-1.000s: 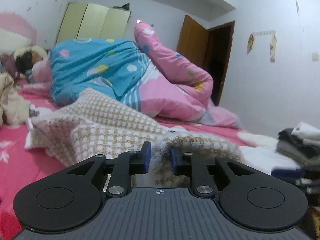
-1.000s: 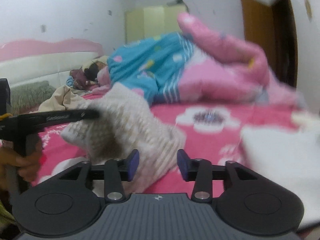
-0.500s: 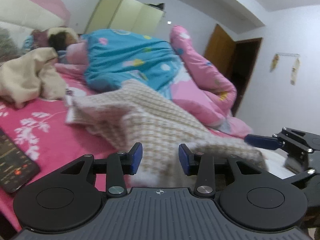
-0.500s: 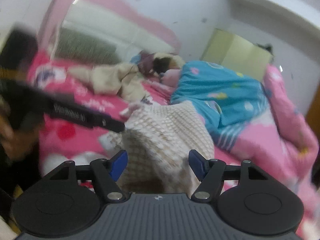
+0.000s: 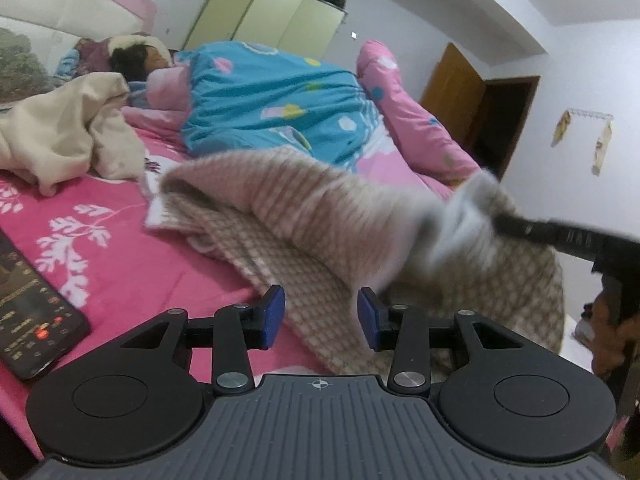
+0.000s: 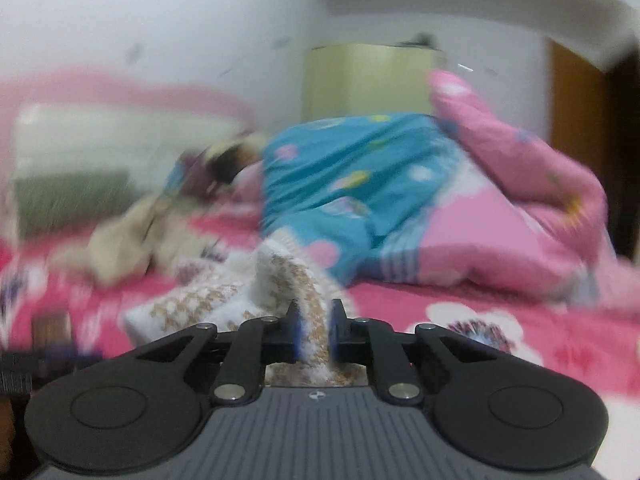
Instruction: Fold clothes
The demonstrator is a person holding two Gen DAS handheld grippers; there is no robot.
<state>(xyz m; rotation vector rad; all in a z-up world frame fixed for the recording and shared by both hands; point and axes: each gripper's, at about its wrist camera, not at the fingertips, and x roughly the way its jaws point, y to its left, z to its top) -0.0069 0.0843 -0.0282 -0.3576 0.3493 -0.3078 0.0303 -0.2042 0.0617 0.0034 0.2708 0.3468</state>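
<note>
Already the right gripper (image 6: 314, 330) is closing, its jaws pinching an edge of the beige-and-white houndstooth knit garment (image 5: 320, 216) lying on the pink floral bedsheet (image 5: 120, 248). With the left gripper (image 5: 320, 316) apart and holding nothing, I reckon the fluffy knit may slip or bunch.

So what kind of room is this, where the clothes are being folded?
A bedroom, most likely: a bed with a pink floral sheet, a blue and pink quilt over a person lying down, and a pale green wardrobe against the far wall.
</note>
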